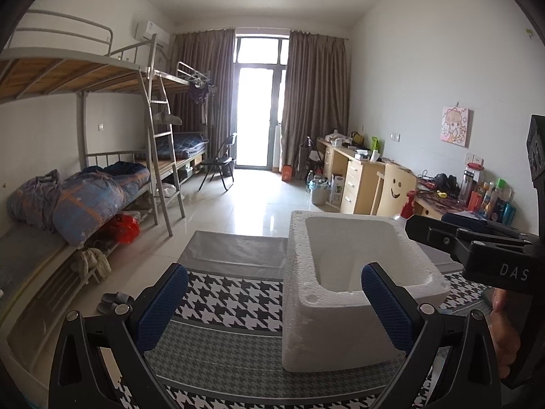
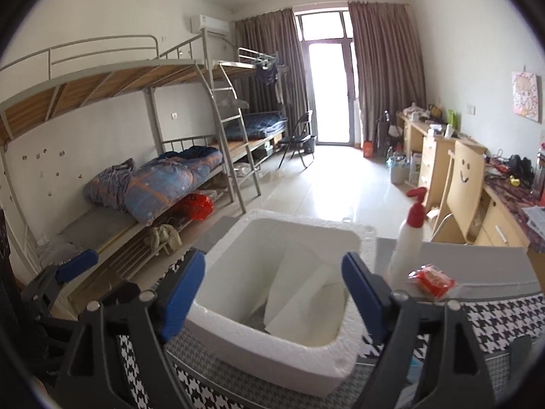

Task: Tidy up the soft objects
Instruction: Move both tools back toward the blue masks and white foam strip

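A white foam box [image 1: 344, 293] stands on a houndstooth cloth [image 1: 231, 300]. In the right wrist view the box [image 2: 235, 337] holds white folded sheets or paper [image 2: 303, 303]. My left gripper [image 1: 274, 306] is open and empty, low over the cloth at the box's near left side. My right gripper [image 2: 272, 293] is open and empty, above the box's near rim. The right gripper's body also shows in the left wrist view [image 1: 477, 248], at the box's right. A small red packet [image 2: 432, 281] lies on the cloth right of the box.
A white bottle with a red pump [image 2: 407, 238] stands beside the box. Bunk beds with bundled quilts [image 1: 85, 201] line the left wall. Desks [image 1: 361, 177] and a chair with a smiley face [image 2: 465, 184] line the right wall. Slippers [image 1: 114, 301] lie on the floor.
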### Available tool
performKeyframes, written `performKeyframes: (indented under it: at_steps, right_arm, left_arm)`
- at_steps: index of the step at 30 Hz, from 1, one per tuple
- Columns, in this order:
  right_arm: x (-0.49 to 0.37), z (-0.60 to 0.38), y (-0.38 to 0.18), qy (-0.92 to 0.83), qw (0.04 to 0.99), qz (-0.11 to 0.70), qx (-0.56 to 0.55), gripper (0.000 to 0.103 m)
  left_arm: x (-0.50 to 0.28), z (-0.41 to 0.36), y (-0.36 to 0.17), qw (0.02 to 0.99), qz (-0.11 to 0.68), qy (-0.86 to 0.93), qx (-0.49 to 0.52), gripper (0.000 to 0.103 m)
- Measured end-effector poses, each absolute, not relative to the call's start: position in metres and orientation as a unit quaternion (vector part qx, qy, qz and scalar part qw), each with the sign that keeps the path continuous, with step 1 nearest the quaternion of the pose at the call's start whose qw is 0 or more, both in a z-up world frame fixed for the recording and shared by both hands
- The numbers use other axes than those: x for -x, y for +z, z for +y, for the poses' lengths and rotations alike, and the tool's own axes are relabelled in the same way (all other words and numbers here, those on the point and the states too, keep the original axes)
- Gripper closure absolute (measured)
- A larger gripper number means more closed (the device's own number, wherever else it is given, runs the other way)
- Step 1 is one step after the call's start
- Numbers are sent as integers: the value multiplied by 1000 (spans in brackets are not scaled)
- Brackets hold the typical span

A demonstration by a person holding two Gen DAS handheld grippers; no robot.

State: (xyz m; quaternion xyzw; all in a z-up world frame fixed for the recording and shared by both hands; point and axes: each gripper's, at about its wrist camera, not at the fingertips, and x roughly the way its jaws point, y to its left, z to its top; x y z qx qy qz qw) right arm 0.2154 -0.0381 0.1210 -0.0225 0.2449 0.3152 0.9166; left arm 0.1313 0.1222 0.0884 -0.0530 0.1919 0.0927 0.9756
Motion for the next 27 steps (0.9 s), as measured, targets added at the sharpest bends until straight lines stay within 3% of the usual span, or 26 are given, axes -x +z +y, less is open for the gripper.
performKeyframes:
  at_steps: [27]
  right_arm:
    - [-167,-130,121,214,953,213,-4,17]
  left_arm:
    - [-109,47,93,981,191,-11,34,1]
